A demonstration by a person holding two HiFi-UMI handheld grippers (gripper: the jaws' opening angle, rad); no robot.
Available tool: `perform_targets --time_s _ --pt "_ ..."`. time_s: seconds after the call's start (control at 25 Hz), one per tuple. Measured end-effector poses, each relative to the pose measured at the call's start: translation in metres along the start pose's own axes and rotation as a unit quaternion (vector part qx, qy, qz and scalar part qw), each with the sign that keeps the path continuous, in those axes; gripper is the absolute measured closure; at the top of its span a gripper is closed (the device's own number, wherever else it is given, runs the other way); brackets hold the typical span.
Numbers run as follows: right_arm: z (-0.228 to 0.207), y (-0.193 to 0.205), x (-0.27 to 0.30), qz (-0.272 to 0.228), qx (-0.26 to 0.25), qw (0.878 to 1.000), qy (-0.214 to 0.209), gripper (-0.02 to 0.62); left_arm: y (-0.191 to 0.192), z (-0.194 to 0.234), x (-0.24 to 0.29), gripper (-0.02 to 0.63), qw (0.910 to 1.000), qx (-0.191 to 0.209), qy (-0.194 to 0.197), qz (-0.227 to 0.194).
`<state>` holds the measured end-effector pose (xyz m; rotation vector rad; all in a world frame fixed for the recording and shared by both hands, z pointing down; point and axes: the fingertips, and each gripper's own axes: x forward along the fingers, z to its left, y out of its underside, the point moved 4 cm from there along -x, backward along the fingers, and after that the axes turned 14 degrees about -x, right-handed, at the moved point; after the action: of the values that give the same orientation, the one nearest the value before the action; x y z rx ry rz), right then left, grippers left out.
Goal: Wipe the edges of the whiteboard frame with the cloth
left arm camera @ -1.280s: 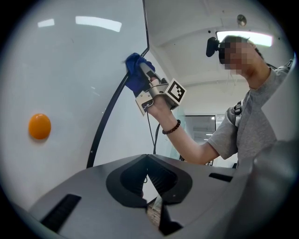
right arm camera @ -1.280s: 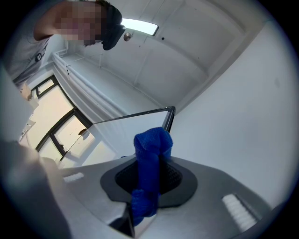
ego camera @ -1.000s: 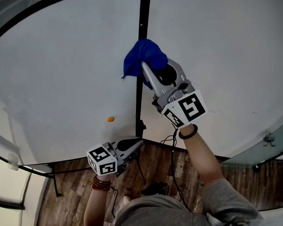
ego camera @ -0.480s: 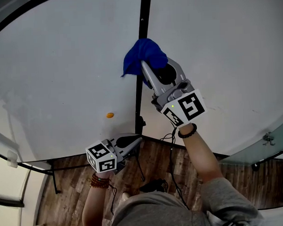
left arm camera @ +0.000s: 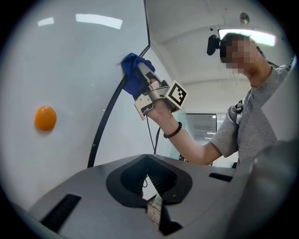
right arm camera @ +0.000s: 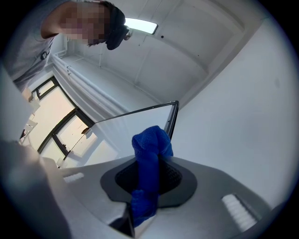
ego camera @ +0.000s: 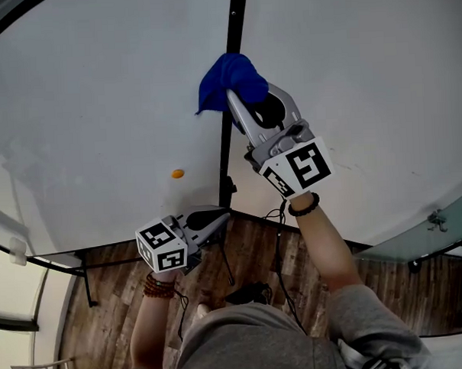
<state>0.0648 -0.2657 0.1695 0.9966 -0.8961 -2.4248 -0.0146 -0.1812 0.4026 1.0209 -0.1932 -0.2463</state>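
In the upper middle, the right hand-held gripper clenches the blue cloth against the black frame of the whiteboard. The left hand-held gripper, below centre, is closed on nothing.

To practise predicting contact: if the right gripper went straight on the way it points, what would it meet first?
The right gripper is shut on the cloth, so the cloth leads. Straight on, it would probably press the cloth against the black frame; whether they touch now is unclear.
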Motion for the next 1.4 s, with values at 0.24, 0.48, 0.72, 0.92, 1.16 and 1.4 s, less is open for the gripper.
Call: perform_targets --time_s 0.24,0.48,0.72,0.92,1.16,1.4 --pt "0.001 0.003 -0.002 -0.007 0.007 1.000 0.006 0.512 0.000 0.000 -0.007 0.597 1.0000 -0.001 -0.006 -0.006" --pt "0.003 0.014 -0.008 -0.011 0.028 1.000 0.004 0.514 0.006 0.002 -0.008 0.597 0.9999 -0.003 -0.010 -0.004" --pt "0.006 0.018 -0.011 -0.009 0.032 0.999 0.003 0.514 0.005 0.002 -0.008 0.597 0.9999 -0.005 -0.010 -0.006" --pt "0.015 0.023 -0.015 -0.001 0.034 0.999 0.000 0.514 0.009 0.002 -0.009 0.597 0.9999 -0.006 -0.007 -0.005" --pt "0.023 0.029 -0.019 0.009 0.039 0.999 0.000 0.514 0.014 0.002 -0.009 0.597 0.9999 -0.007 -0.011 0.001" --pt "0.028 0.034 -0.023 0.015 0.048 0.999 -0.001 0.514 0.016 0.003 -0.013 0.598 0.9998 -0.009 -0.017 0.001"
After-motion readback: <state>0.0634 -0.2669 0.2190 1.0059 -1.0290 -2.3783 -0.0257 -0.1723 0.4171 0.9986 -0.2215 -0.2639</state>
